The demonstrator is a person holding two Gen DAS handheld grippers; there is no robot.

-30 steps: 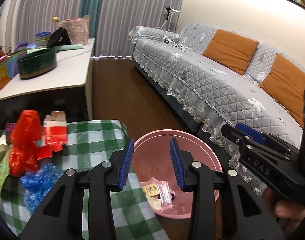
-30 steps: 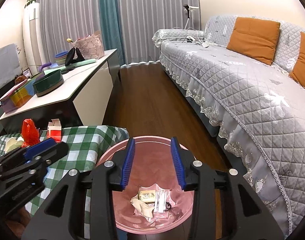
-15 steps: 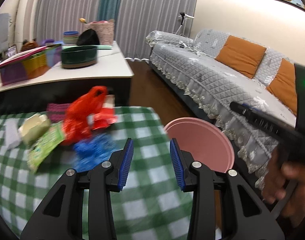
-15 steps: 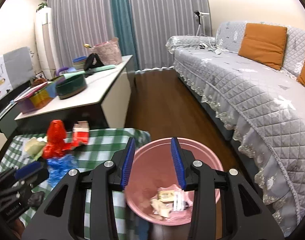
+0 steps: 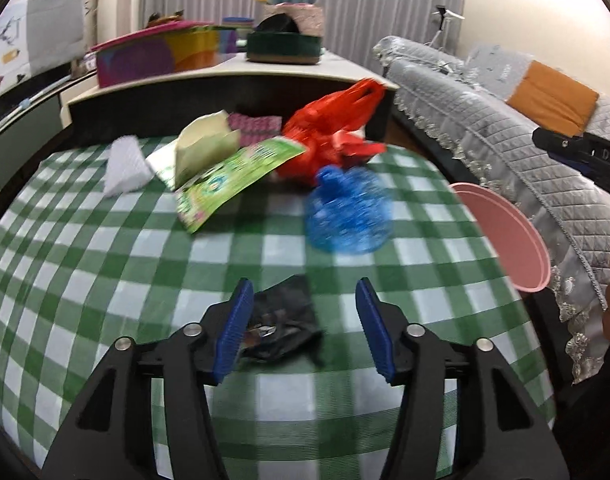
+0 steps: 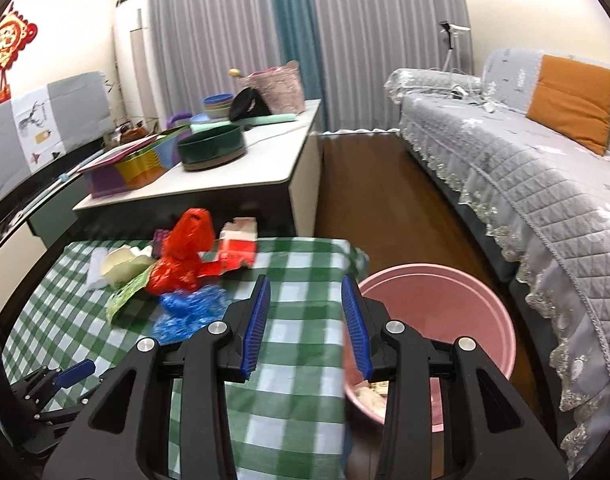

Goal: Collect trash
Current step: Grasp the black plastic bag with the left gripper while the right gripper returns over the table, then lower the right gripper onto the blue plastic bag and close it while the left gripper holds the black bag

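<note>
On the green checked tablecloth (image 5: 105, 280) lies a crumpled black wrapper (image 5: 283, 320). It sits between the opening jaws of my left gripper (image 5: 305, 320), close to the left pad, and neither pad presses on it. Further back are a blue plastic bag (image 5: 349, 220), a red plastic bag (image 5: 329, 128), a green packet (image 5: 233, 176), a cream carton (image 5: 205, 140) and a white tissue (image 5: 123, 164). My right gripper (image 6: 305, 320) hangs open and empty over the table's right edge, beside the pink bin (image 6: 485, 320), which holds some scraps.
A white sideboard (image 6: 225, 184) behind the table carries a dark green bowl (image 6: 211, 146) and a colourful box (image 6: 137, 164). A grey quilted sofa (image 6: 525, 184) with orange cushions runs along the right. Wooden floor (image 6: 377, 200) lies between them.
My left gripper swung from above the pink bin to the left over the table, sank toward the black wrapper and widened its jaws. My right gripper drifted left from over the bin to the table's edge.
</note>
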